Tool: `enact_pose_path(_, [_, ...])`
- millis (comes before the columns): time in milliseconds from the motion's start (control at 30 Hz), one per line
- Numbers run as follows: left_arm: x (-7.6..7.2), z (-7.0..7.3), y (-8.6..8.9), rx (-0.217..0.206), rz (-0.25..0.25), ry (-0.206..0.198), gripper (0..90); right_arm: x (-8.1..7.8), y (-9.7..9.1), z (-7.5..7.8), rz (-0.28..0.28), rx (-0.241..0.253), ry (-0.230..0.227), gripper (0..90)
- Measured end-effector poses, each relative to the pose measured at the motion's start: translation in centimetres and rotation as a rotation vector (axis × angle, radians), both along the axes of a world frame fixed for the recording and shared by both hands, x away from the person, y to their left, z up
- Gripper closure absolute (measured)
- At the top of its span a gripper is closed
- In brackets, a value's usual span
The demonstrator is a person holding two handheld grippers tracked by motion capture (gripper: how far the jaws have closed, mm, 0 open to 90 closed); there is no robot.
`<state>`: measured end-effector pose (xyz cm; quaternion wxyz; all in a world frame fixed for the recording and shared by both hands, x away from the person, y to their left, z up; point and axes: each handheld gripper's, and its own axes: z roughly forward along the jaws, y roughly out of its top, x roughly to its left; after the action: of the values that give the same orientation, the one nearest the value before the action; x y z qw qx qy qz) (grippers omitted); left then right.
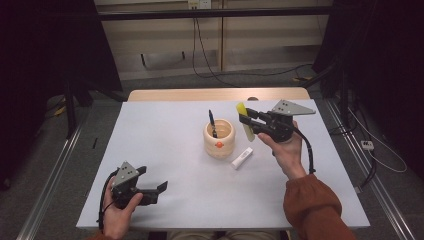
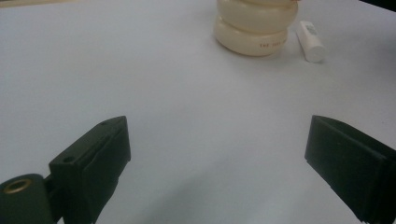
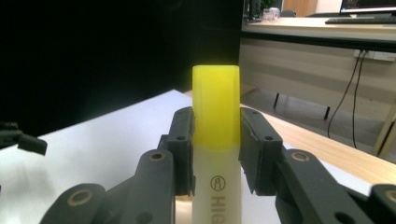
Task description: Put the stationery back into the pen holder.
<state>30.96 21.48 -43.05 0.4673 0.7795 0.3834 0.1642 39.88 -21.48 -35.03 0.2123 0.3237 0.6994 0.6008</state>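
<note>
Table [image 1: 165,150], white top, carries a cream ribbed holder [image 1: 219,138] near its middle; black pen [image 1: 212,123] stands inside it. Right claw [image 1: 246,121], raised just right of the holder, is clamped on a yellow-capped highlighter [image 3: 216,140]: cap end juts past the jaw tips, pale barrel runs back between them. Left claw [image 1: 161,187], well apart from the holder toward the near-left edge, stands wide apart, nothing between its jaws. White tube [image 1: 242,158] lies just beside the holder's right foot.

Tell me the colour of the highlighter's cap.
Bright yellow cap on the highlighter; the right gripper view shows it best.
</note>
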Motion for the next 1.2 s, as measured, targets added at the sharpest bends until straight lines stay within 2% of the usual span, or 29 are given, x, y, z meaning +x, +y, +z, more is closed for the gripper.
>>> enact_pose_path(233, [0.0, 0.0, 0.0, 0.002, -0.004, 0.002, 6.8, 0.4, 1.6, 0.2, 0.037, 0.011, -0.026, 67.0])
enact_pose_path(533, [0.0, 0.0, 0.0, -0.006, -0.004, 0.000, 6.8, 1.1, 3.1, 0.9, 0.044, 0.045, -0.049, 67.0])
enact_pose_path(600, [0.0, 0.0, 0.0, 0.000, -0.006, -0.001, 6.8, 1.4, 3.5, 0.8, 0.050, 0.047, -0.042, 67.0])
enact_pose_path(667, [0.0, 0.0, 0.0, 0.000, -0.007, -0.001, 6.8, 1.8, 4.0, 0.6, 0.050, 0.029, -0.034, 67.0])
enact_pose_path(867, [0.0, 0.0, 0.0, -0.003, -0.006, 0.004, 6.8, 2.7, 4.7, 0.2, 0.043, 0.058, -0.030, 66.9])
enact_pose_path(1033, [0.0, 0.0, 0.0, 0.001, -0.007, 0.003, 6.8, 3.3, 5.1, 0.5, 0.034, 0.071, -0.033, 67.0])
enact_pose_path(1200, [0.0, 0.0, 0.0, 0.002, -0.007, 0.002, 6.8, 4.1, 5.9, 0.1, 0.036, 0.070, -0.018, 66.9])
